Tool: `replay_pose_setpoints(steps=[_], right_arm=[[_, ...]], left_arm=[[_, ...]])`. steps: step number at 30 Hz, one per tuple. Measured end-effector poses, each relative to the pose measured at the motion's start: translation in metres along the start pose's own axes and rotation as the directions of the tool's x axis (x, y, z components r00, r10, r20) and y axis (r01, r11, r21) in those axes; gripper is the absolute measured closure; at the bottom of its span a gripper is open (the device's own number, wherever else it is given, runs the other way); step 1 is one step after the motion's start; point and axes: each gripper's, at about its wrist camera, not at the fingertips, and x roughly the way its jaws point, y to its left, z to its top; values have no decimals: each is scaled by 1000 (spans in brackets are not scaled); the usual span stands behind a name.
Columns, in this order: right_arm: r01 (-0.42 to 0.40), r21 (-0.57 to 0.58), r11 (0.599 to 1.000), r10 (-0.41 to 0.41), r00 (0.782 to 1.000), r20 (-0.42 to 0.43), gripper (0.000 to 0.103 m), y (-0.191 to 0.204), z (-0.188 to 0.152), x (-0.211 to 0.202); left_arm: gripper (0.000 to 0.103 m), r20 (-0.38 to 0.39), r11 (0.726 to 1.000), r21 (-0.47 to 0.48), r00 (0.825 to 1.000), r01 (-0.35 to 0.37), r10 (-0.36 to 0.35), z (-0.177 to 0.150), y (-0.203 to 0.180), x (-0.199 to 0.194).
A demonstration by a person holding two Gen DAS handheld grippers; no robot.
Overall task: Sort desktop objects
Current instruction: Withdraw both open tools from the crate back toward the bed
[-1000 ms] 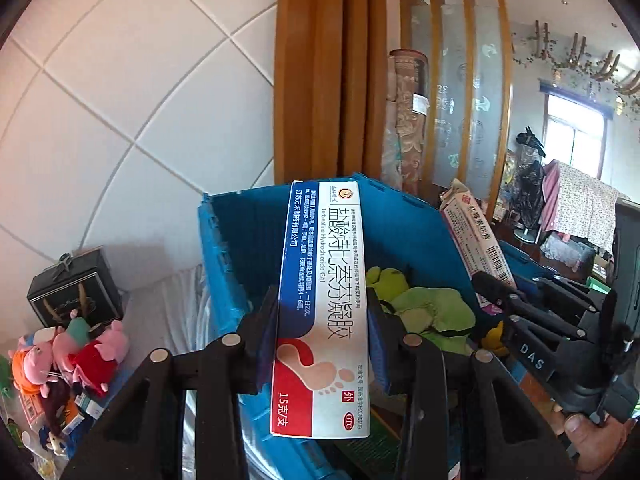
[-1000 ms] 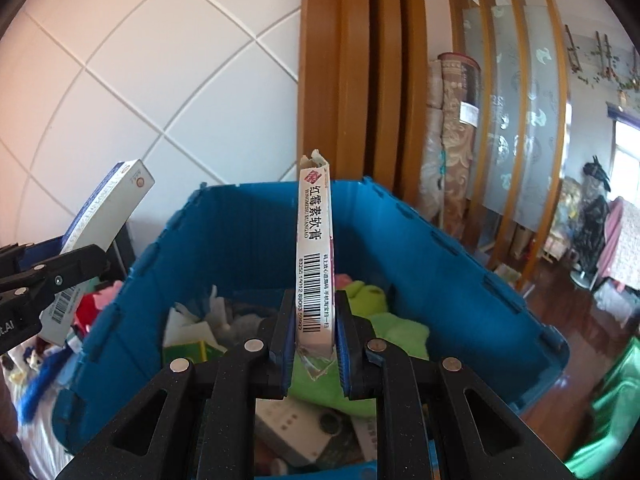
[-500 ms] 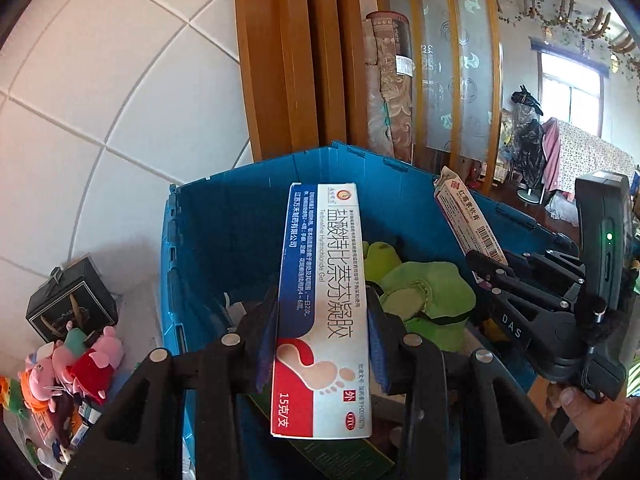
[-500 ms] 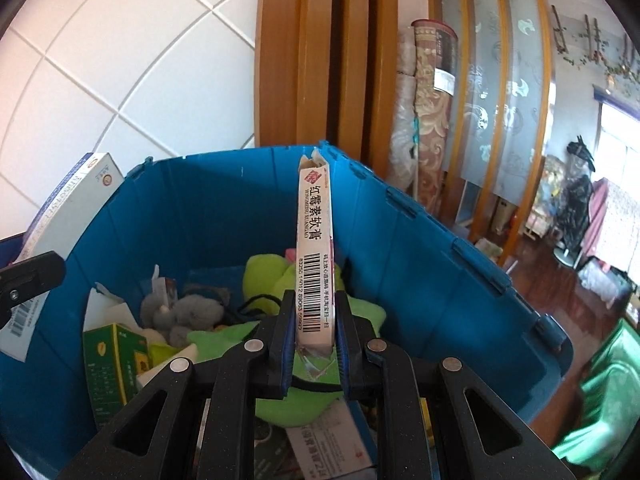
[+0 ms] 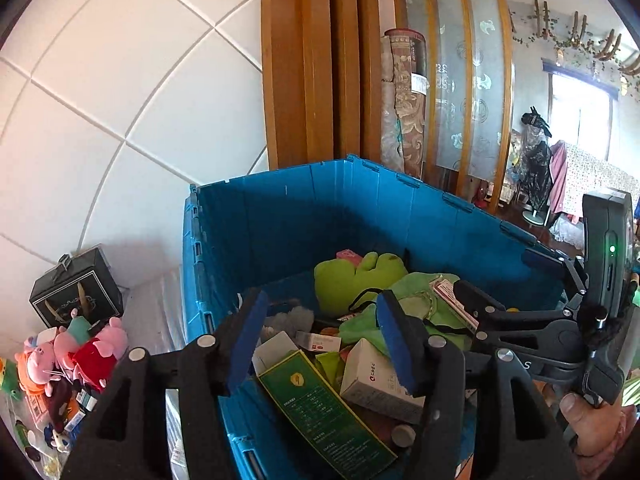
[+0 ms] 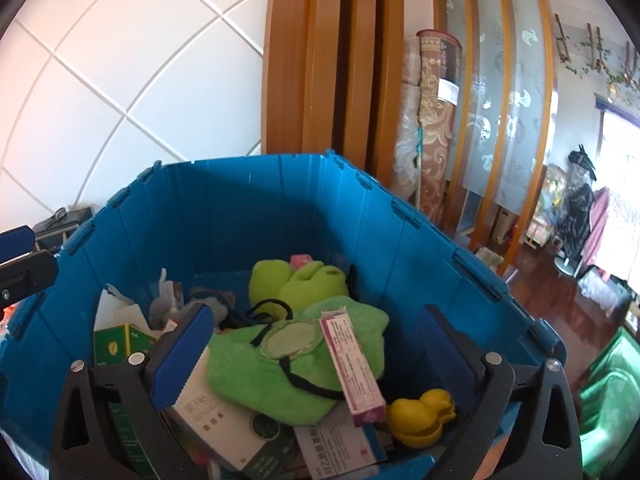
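Both grippers hang over the open blue crate (image 5: pixel 320 216) (image 6: pixel 260 208), which is full of boxes and soft toys. My left gripper (image 5: pixel 320 340) has its jaws opening with nothing between the blue pads. My right gripper (image 6: pixel 316 356), seen from the side in the left wrist view (image 5: pixel 504 280), is opening wide and is also empty. The narrow pink-and-white box (image 6: pixel 352 360) (image 5: pixel 452 300) lies loose on the green plush toy (image 6: pixel 280 364) inside the crate. I cannot pick out the blue, white and red foot cream box among the contents.
A green box (image 5: pixel 324 408), a white box (image 5: pixel 376 380) and a yellow duck toy (image 6: pixel 420 416) lie in the crate. Left of the crate stand a black gift box (image 5: pixel 76 292) and pig plush toys (image 5: pixel 76 344). A tiled wall and wooden posts stand behind. A hand (image 5: pixel 592 428) holds the right gripper.
Both grippers opened and let go of their boxes. The pink-and-white box dropped onto the green plush; the foot cream box is gone from the left jaws. Both views shifted further over the crate.
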Motion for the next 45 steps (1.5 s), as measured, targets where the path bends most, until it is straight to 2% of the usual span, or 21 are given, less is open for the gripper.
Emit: replay_pose_setpoints(steps=[4, 12, 20, 25, 31, 34, 36, 39, 41, 43, 44, 45], right_arm=[[-25, -8, 1000, 25, 999, 25, 0, 11, 1, -10], [-145, -36, 989, 148, 983, 111, 0, 63, 13, -44], [-237, -124, 964, 255, 952, 168, 0, 150, 23, -84], [-321, -172, 931, 349, 922, 166, 0, 217, 31, -98], [-399, -231, 887, 420, 906, 49, 0, 310, 36, -78], [-463, -239, 854, 466, 883, -46, 0, 359, 41, -50], [-510, -229, 829, 497, 860, -117, 0, 395, 47, -25], [-558, -241, 794, 514, 828, -226, 0, 457, 56, 22], [-578, -266, 771, 496, 808, -317, 0, 504, 59, 60], [-590, -272, 760, 473, 789, -391, 0, 548, 59, 100], [-596, -266, 757, 464, 778, -423, 0, 571, 60, 121], [-600, -261, 756, 457, 769, -446, 0, 589, 62, 139]], left_arm=[[47, 24, 999, -46, 1000, 1, 0, -5, 26, -20], [47, 19, 981, -157, 993, -116, 121, -34, 100, -56], [47, -27, 938, -256, 971, -236, 237, -74, 200, -93], [47, -85, 899, -307, 950, -313, 301, -108, 272, -115], [47, -173, 835, -361, 909, -416, 378, -148, 369, -136], [47, -223, 794, -398, 888, -459, 401, -162, 427, -138], [47, -268, 760, -427, 872, -489, 410, -170, 471, -133], [47, -343, 730, -431, 845, -530, 411, -171, 535, -111], [46, -399, 722, -411, 822, -556, 406, -169, 576, -88], [47, -448, 726, -396, 809, -562, 381, -167, 615, -61], [47, -477, 718, -384, 791, -580, 384, -165, 634, -45], [47, -494, 716, -373, 780, -590, 384, -163, 652, -30]])
